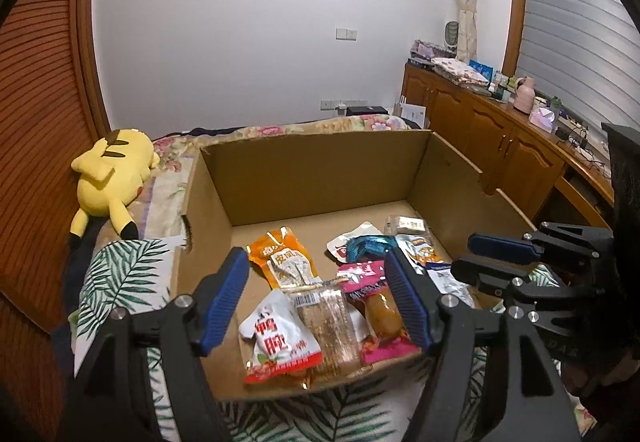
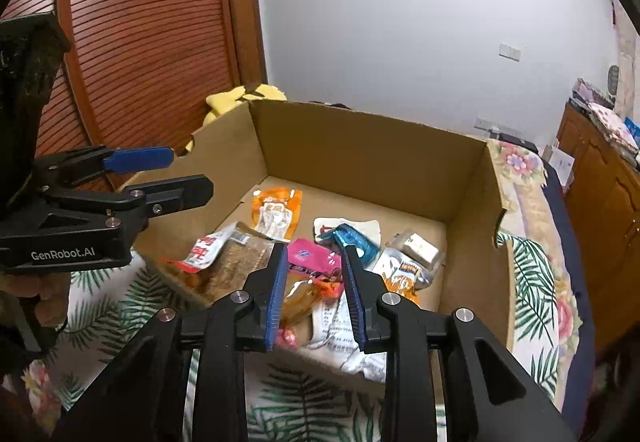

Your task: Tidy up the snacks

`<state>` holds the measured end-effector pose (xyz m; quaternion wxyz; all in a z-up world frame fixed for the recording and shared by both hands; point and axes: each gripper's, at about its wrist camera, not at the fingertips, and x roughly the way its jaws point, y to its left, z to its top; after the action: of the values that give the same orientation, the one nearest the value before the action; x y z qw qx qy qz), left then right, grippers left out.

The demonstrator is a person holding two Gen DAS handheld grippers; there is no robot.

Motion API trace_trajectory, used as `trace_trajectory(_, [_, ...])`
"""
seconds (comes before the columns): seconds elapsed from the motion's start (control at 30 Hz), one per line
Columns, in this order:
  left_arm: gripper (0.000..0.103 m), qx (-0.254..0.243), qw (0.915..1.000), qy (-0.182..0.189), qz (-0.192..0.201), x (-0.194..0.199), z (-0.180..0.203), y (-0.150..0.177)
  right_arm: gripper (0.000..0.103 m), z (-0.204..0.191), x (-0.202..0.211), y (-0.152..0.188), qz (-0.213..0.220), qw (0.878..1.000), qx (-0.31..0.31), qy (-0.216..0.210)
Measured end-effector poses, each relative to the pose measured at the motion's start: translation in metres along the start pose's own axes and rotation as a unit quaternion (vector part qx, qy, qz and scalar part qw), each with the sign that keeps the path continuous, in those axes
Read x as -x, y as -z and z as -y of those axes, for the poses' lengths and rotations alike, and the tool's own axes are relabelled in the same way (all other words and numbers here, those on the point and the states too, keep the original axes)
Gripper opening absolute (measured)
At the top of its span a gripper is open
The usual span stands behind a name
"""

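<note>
An open cardboard box [image 1: 320, 173] [image 2: 360, 153] rests on a bed, with several snack packets lying flat on its floor. Among them are an orange packet [image 1: 286, 258] [image 2: 276, 211], a red-and-white packet [image 1: 276, 342], a clear packet of brown bars [image 1: 326, 326], a pink packet [image 1: 368, 282] [image 2: 312, 256], a blue wrapper [image 1: 366, 244] [image 2: 354, 242] and a silver packet [image 1: 406, 225] [image 2: 416, 246]. My left gripper [image 1: 316, 258] [image 2: 192, 171] hangs wide open over the box's near-left part, holding nothing. Over the near-right part, my right gripper [image 2: 315, 250] [image 1: 464, 254] has its jaws a little apart, above the pink packet and gripping nothing.
A yellow plush toy [image 1: 112, 177] [image 2: 240, 97] lies on the bed behind the box's left side. A slatted wooden door [image 1: 36, 161] stands at the left. Wooden cabinets [image 1: 500, 137] with clutter on top line the right. A leaf-print cover [image 1: 120, 274] surrounds the box.
</note>
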<state>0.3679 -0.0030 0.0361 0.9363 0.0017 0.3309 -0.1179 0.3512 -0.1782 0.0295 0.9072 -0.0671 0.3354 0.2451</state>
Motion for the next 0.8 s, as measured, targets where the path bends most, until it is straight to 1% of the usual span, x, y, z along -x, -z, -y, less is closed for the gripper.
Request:
trace_trajectory(0.23, [0.071, -0.006, 0.9997, -0.004, 0.021, 0.051, 0.009, 0.013, 0.03, -0.019, 0.042, 0.013, 0.021, 1.0, -0.005, 0.01])
trace_trajectory(0.43, [0.071, -0.013, 0.9992, -0.009, 0.038, 0.096, 0.016, 0.034, 0.031, -0.036, 0.073, 0.031, 0.036, 0.999, -0.011, 0.013])
trace_trajectory(0.73, [0.073, -0.018, 0.9988, -0.008, 0.045, 0.138, 0.029, 0.061, 0.034, -0.058, 0.111, 0.055, 0.051, 0.998, -0.012, 0.027])
trace_trajectory(0.8, [0.075, -0.021, 0.9986, -0.008, 0.048, 0.146, 0.032, 0.068, 0.037, -0.06, 0.117, 0.059, 0.055, 0.998, -0.014, 0.031])
